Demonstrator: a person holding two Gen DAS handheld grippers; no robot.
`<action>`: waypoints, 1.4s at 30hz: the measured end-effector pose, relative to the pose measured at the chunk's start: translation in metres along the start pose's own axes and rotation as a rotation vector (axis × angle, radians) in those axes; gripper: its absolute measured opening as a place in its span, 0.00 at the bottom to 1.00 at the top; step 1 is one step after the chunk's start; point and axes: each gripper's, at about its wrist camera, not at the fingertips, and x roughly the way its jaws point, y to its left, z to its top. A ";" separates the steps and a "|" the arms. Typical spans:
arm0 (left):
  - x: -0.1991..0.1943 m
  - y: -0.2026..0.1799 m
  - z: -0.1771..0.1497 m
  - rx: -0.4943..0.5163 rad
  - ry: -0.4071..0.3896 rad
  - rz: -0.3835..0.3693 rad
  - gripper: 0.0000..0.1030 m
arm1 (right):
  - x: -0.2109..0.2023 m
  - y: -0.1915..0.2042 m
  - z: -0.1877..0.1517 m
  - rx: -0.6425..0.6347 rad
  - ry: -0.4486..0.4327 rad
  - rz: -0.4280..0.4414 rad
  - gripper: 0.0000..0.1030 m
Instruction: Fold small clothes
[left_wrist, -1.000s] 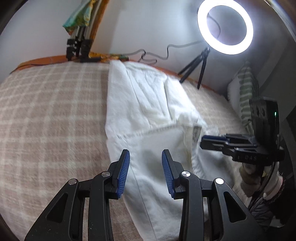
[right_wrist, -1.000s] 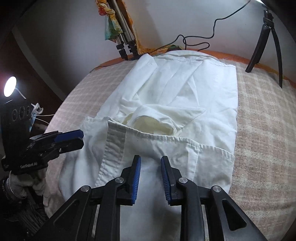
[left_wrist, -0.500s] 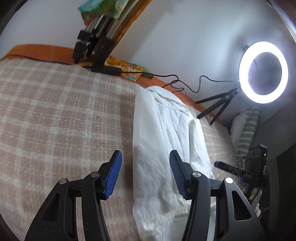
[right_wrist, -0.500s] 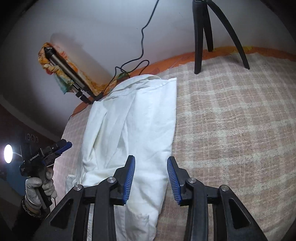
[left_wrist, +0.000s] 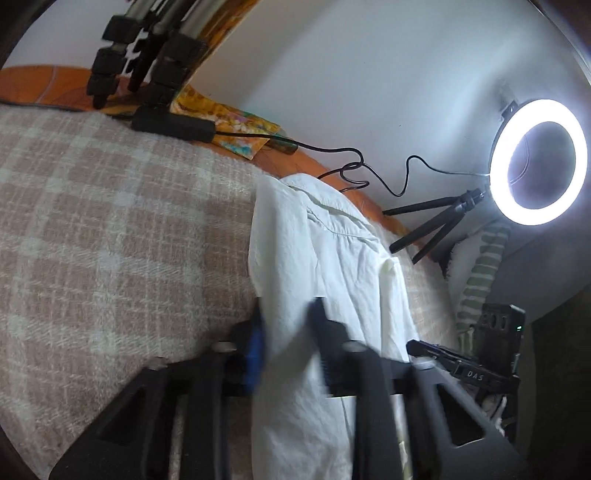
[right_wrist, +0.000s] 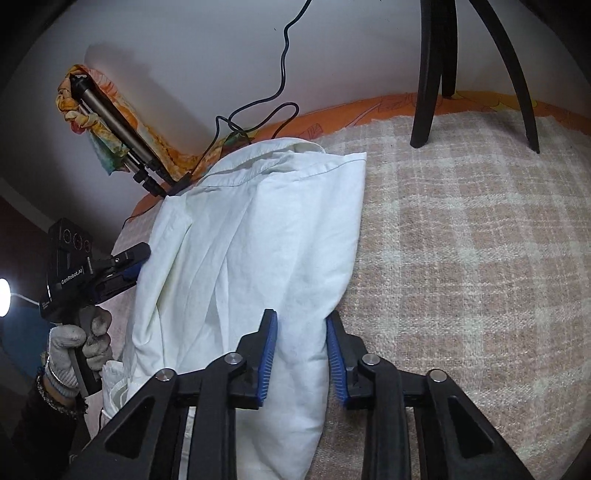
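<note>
The right tongs (right_wrist: 301, 354) stand with their blue pads apart. They have just been closing, astride the near right edge of a white shirt (right_wrist: 258, 240), and the cloth fills the gap without being clearly pinched. The left tongs (left_wrist: 288, 332) have also been closing, over the shirt's opposite long edge. They are smeared by motion blur in their own view, so it cannot be told whether their pads press the fabric. Both tools work over a bed covered by a beige and cream checked blanket (right_wrist: 461, 258), with an orange sheet (right_wrist: 369, 107) showing along its far border against a plain pale wall. A lit ring light (left_wrist: 537, 162) glows at the right of the left view, and its black tripod (right_wrist: 432, 74) is cut off at the top of the right view. A black cable (right_wrist: 282, 55) trails down the wall. A folded stand wrapped in coloured cloth (right_wrist: 110, 122) leans at upper left. A gloved hand (right_wrist: 79, 347) grips the left tool's handle, and the sleeve below it is lost in shadow. The shirt lies folded into a long narrow strip, collar at the far end, running from between the tongs toward the wall.
</note>
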 end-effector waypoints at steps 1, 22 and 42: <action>-0.003 -0.006 0.000 0.028 -0.034 0.016 0.09 | -0.002 0.002 0.001 -0.006 -0.005 -0.007 0.02; 0.023 0.000 0.046 0.030 0.042 0.062 0.39 | 0.011 -0.023 0.049 0.054 -0.045 0.065 0.45; 0.025 -0.023 0.052 0.148 0.010 0.009 0.05 | 0.012 -0.004 0.081 -0.026 -0.112 0.044 0.01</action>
